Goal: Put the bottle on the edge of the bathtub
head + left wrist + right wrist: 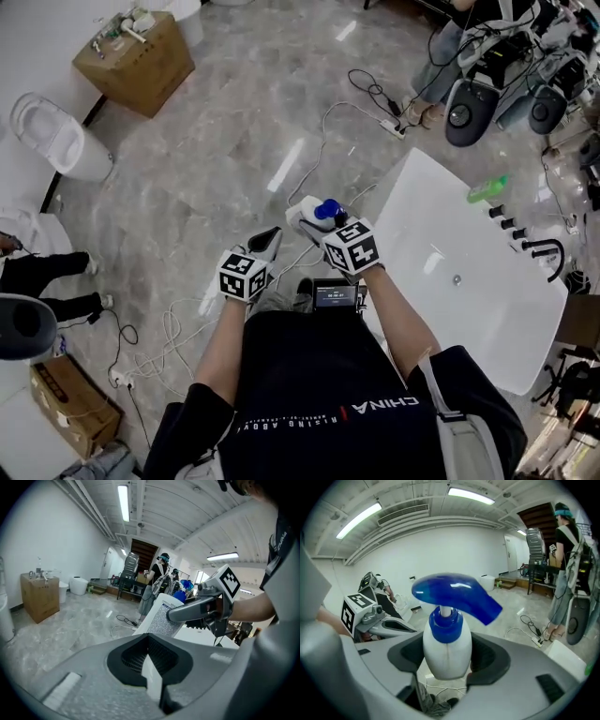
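Observation:
A white bottle [313,215] with a blue pump top [454,592] is held upright-tilted between the jaws of my right gripper [319,223], which is shut on its body [446,648]. The white bathtub [441,281] lies just to the right of that gripper, and its rim [403,178] is beside the bottle. My left gripper [267,242] hangs over the floor close to the left of the bottle, with its jaws together and nothing in them. In the left gripper view the bottle [161,616] and the right gripper's finger [192,612] show just ahead.
A green bottle [487,189] and black taps [539,248] sit along the tub's far edge. Cables [370,92] and a power strip [394,127] lie on the marble floor. A cardboard box [136,58] and a toilet [52,131] stand far left. People stand at the back.

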{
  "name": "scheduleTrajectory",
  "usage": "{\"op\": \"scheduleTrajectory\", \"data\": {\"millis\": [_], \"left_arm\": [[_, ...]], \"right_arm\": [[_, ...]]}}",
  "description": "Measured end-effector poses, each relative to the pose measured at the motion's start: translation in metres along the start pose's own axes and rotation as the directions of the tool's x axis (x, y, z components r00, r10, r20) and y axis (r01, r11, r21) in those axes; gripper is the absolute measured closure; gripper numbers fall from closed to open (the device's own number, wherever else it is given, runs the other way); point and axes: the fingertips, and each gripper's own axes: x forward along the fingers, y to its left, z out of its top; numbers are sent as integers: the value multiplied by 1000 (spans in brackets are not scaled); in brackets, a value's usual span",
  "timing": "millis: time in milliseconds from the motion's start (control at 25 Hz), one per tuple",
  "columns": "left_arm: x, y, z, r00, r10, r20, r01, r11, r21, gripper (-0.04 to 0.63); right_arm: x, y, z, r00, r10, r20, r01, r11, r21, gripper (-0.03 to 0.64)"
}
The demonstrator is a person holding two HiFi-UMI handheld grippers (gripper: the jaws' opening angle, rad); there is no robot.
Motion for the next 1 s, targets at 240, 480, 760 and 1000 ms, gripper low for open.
{"op": "scheduleTrajectory", "data": {"millis": [240, 480, 760, 1000], "left_arm": [[56, -5, 38, 990, -131, -50, 135, 988, 71, 586], [124, -7, 71, 954, -274, -118, 289, 948, 133, 586], [211, -2, 116, 875, -433, -215, 474, 857, 202, 586], [258, 11, 152, 798, -532, -282, 595, 768, 236, 586]], "right_arm": [[-16, -59, 9, 992, -126, 29, 122, 987, 105, 344], [-26, -128, 14, 964, -265, 32, 252, 943, 217, 344], [-28, -208, 39, 901, -433, 34, 397, 853, 337, 344], [-20, -252, 61, 839, -544, 14, 487, 762, 427, 344]]}}
